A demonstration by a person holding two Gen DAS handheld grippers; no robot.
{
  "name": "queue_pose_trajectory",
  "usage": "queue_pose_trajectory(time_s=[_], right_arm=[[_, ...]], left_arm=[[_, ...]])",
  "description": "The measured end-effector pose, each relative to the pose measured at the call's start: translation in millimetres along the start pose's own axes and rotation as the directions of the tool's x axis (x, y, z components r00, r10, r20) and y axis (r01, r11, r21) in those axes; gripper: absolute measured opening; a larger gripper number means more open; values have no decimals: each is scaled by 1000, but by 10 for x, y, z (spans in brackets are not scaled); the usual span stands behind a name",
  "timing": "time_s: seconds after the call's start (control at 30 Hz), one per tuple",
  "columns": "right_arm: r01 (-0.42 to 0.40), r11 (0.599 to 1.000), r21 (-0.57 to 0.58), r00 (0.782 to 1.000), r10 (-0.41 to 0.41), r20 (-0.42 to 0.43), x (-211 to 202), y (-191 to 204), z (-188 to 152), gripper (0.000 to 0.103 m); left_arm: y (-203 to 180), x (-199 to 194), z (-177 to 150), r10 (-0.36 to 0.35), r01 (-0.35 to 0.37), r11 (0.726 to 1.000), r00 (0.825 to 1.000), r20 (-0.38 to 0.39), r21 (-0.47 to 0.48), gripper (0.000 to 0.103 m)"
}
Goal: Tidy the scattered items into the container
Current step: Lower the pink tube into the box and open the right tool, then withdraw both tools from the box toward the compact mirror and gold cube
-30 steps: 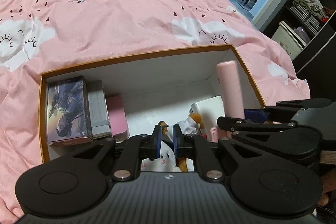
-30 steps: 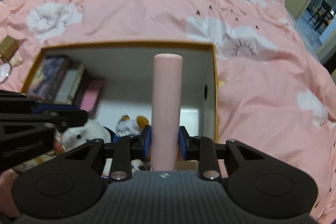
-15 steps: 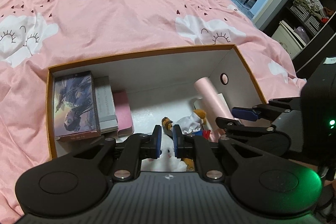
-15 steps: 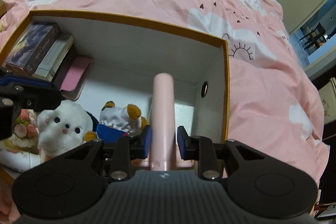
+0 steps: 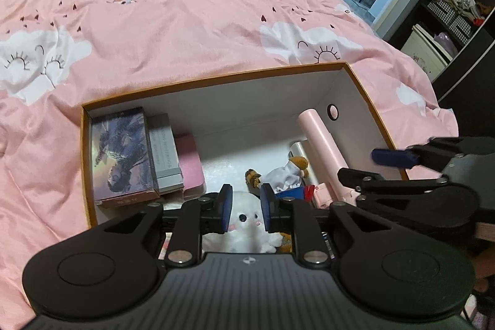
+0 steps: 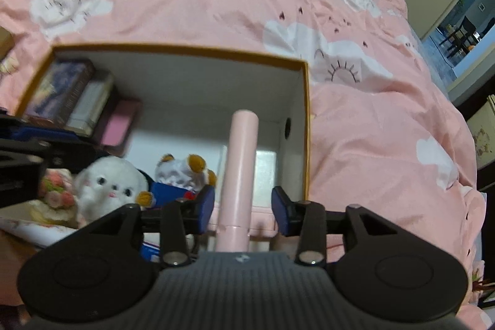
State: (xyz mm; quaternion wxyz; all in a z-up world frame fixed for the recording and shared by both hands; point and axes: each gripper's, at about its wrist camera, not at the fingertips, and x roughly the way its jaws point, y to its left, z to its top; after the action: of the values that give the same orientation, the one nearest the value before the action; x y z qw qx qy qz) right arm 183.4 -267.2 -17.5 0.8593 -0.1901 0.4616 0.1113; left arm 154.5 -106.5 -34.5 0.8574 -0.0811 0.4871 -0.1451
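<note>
My right claw [image 6: 243, 207] has just been opening; its pads stand clear of the pink tube [image 6: 239, 163] between them, which leans inside the orange-rimmed box [image 5: 216, 79] near its right wall. My left claw [image 5: 246, 207] has parted slightly, empty, above the white plush [image 5: 244, 225] at the box's near edge.

Both tongs [image 5: 244, 207] [image 6: 244, 211] just parted, empty-jawed
</note>
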Motion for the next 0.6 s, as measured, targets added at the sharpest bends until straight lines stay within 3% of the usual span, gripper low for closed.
queue_pose_trajectory(time_s=[0.1, 0.33, 0.47, 0.6], right_arm=[[-16, 999, 39, 996, 13, 89, -195, 14, -17, 64], [-13, 995, 100, 960, -15, 279, -486, 170, -19, 67], [-106, 986, 126, 941, 59, 333, -510, 308, -12, 69], [-170, 982, 78, 933, 135, 334, -499, 562, 54, 74]], left_arm=[[-20, -61, -21, 39, -40, 999, 999, 20, 19, 28], [33, -355, -101, 117, -125, 989, 988, 105, 73, 29], [178, -507, -162, 181, -191, 979, 975, 127, 75, 29], [429, -660, -212, 192, -198, 979, 976, 107, 40, 29]])
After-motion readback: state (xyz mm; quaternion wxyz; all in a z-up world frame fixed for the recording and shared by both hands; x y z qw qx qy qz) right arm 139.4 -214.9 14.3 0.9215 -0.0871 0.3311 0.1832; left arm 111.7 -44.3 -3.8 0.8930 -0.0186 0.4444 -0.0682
